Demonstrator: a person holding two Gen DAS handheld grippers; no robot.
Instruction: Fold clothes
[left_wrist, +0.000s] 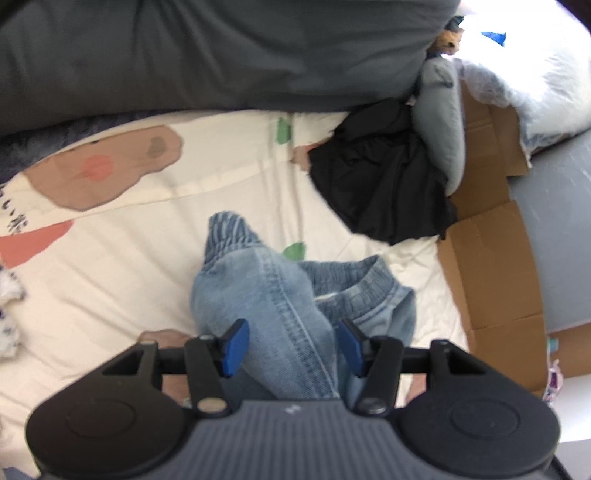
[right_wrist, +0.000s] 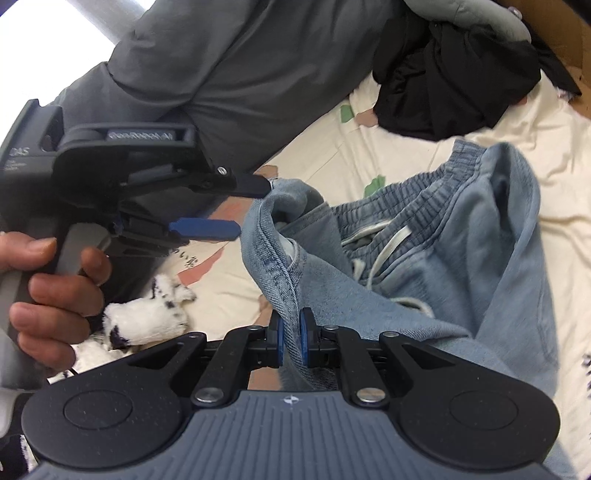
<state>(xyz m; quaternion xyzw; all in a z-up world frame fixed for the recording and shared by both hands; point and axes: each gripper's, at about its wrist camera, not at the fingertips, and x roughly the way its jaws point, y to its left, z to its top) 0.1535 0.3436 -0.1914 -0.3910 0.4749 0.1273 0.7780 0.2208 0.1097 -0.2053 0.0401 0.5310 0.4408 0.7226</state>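
Light blue jeans (right_wrist: 461, 258) with an elastic waistband and white drawstring lie bunched on the cream printed bedsheet (right_wrist: 554, 155). My right gripper (right_wrist: 290, 336) is shut on a stitched denim seam that rises between its blue pads. In the left wrist view a fold of the jeans (left_wrist: 258, 288) runs between the wide-apart fingers of my left gripper (left_wrist: 291, 332), which is open. From the right wrist view, the left gripper (right_wrist: 255, 206) sits at the left, held by a hand (right_wrist: 55, 291), its tips at the denim's edge.
A black garment (left_wrist: 380, 177) lies crumpled at the back right beside a grey cushion (left_wrist: 439, 122). A dark grey duvet (left_wrist: 207, 51) runs along the back. Flattened cardboard (left_wrist: 491, 266) borders the sheet on the right. A white, black-spotted plush item (right_wrist: 147, 314) lies at the left.
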